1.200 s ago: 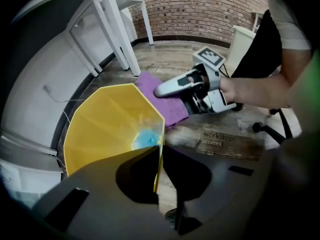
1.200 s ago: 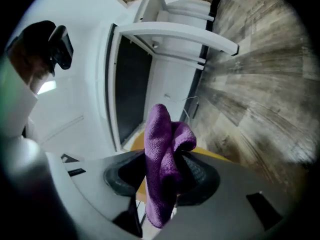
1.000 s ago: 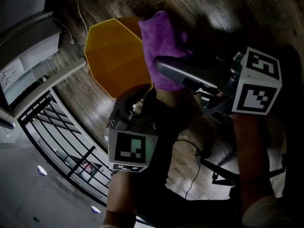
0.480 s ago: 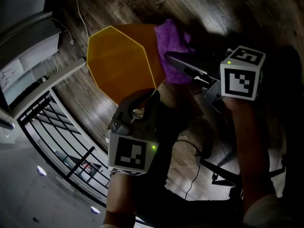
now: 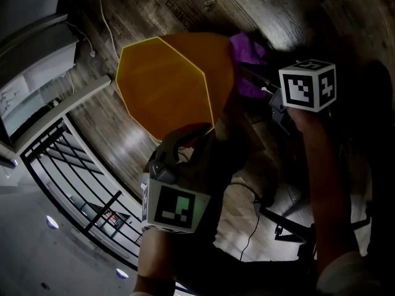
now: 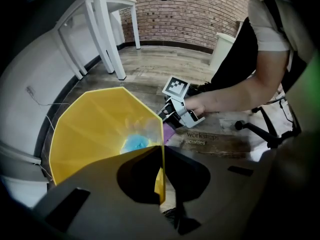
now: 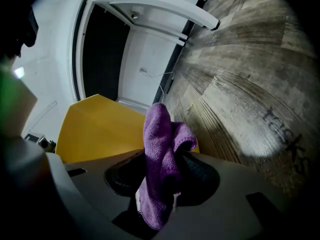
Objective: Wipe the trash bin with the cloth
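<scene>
The yellow trash bin (image 5: pixel 166 85) stands tilted on the wood floor with its mouth toward me. My left gripper (image 5: pixel 185 142) is shut on the near rim, and the thin yellow wall (image 6: pixel 95 129) runs between its jaws (image 6: pixel 162 156). The purple cloth (image 5: pixel 248 53) is bunched in my right gripper (image 5: pixel 259 86), which is shut on it. That gripper sits at the bin's outer right side. In the right gripper view the cloth (image 7: pixel 160 149) stands up from the jaws beside the bin's wall (image 7: pixel 100 126). Whether it presses on the wall is hidden.
Something pale blue (image 6: pixel 134 143) lies in the bin's bottom. A black barred frame (image 5: pixel 74 177) and a white cabinet (image 5: pixel 37 73) lie to the left. White table legs (image 6: pixel 107 34) stand beyond the bin. A chair base (image 5: pixel 290 224) and cable (image 5: pixel 250 227) are near my feet.
My right gripper has dropped with the cloth from over the bin's mouth to its outer right side, uncovering the mouth. The left gripper stays on the rim.
</scene>
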Demonstrator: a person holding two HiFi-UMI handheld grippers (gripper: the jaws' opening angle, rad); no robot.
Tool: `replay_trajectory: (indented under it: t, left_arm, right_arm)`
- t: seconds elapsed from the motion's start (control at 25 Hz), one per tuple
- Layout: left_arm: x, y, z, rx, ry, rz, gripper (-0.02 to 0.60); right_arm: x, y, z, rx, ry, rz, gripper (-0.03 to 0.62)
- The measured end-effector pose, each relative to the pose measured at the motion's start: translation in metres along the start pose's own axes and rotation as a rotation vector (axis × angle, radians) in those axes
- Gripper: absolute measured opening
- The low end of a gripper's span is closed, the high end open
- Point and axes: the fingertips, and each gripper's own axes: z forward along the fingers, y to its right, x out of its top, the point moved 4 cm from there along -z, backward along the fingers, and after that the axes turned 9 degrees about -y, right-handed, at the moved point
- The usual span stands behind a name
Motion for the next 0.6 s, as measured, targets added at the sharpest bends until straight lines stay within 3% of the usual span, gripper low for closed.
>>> replay_trajectory:
  t: [0.6]
  left_arm:
    - [-0.005,0.009,0.000,-0.037,-0.005,0.043,0.011]
  right_arm:
    - [-0.033,0.070,0.029,-0.273,-0.129,0.046,0.167]
